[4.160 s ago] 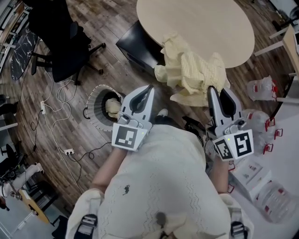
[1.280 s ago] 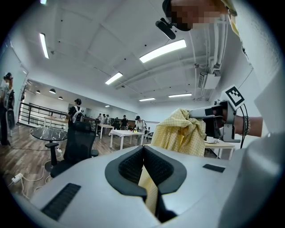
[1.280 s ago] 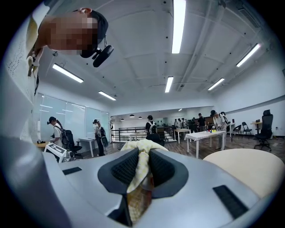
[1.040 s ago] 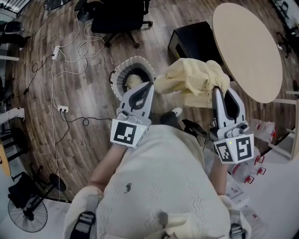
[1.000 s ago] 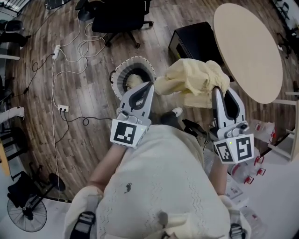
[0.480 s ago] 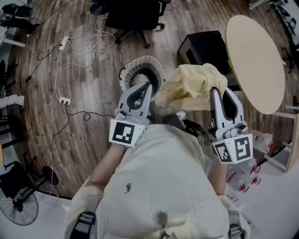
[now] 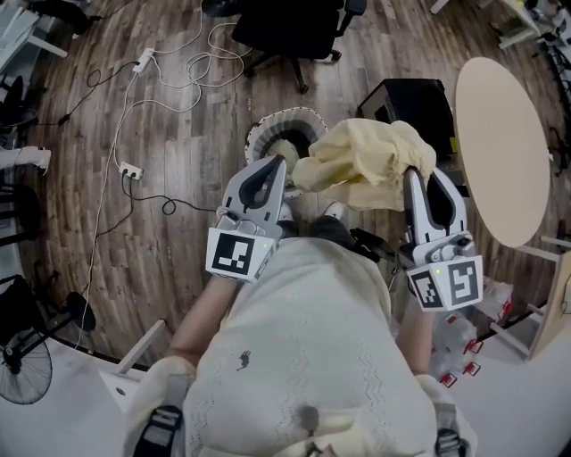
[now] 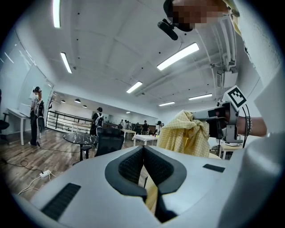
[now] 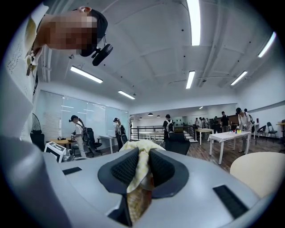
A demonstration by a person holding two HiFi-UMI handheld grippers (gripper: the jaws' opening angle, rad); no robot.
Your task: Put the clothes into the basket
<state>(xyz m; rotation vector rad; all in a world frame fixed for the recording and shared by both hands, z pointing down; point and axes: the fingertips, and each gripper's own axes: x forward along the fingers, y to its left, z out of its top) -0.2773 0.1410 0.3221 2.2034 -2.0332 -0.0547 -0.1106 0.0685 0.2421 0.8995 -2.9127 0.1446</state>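
A pale yellow checked garment (image 7: pixel 366 161) hangs bunched in the air between my two grippers. My right gripper (image 7: pixel 412 171) is shut on its right end, and the cloth (image 9: pixel 139 171) fills the space between the pads. My left gripper (image 7: pixel 278 162) is shut at the garment's left end, where a yellow strip (image 8: pixel 152 196) shows between the jaws. The round basket (image 7: pixel 299 116) stands on the floor just beyond the left gripper's tip. A pale garment (image 7: pixel 284 148) lies inside it. The yellow bundle covers part of the basket's right rim.
A black box (image 7: pixel 415 98) stands beside the round wooden table (image 7: pixel 504 143) at the right. An office chair (image 7: pixel 294 22) is beyond the basket. Cables (image 7: pixel 169 71) and a power strip (image 7: pixel 131 170) lie on the floor at the left, and a fan (image 7: pixel 22 357) stands at the lower left.
Both grippers have swung left together with the yellow garment. The basket now sits right ahead of the left gripper's tip, and the table has slid off to the right.
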